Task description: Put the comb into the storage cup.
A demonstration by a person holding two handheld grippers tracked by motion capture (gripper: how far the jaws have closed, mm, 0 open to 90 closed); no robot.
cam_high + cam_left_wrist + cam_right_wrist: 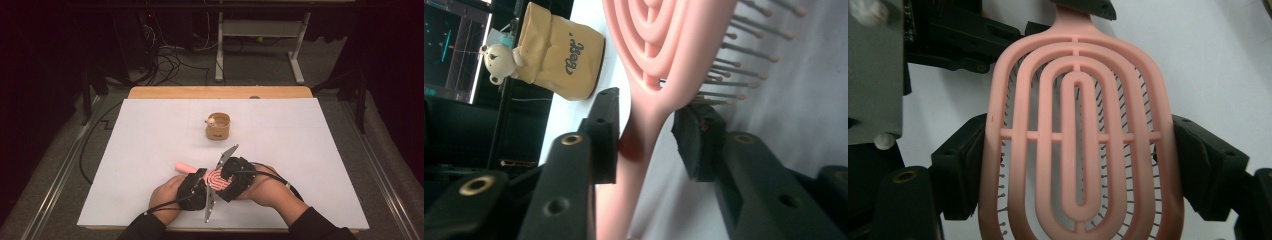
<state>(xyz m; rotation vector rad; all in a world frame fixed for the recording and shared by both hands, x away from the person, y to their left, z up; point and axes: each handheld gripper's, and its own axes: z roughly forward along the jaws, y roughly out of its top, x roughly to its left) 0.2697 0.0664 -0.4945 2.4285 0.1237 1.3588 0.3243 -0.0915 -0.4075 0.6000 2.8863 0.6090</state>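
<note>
White worktop (150,130), near edge: left tool (196,186) clamps the pink hairbrush (216,179) at its neck, right tool (231,176) clamps its head; tan bear-figure cup (218,125) well beyond.

Pink hairbrush (1078,145) with concentric oval ribs, tan pot (218,126), white table (310,150)

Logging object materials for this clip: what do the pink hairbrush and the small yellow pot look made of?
The pink hairbrush looks like moulded plastic with a smooth, matt finish: even colour, rounded vented ribs, thin stiff bristles. The small yellow pot with a bear figure on its rim has a matt, creased, sack-like surface with printed lettering; possibly ceramic or resin, but the look leaves it open.
</note>
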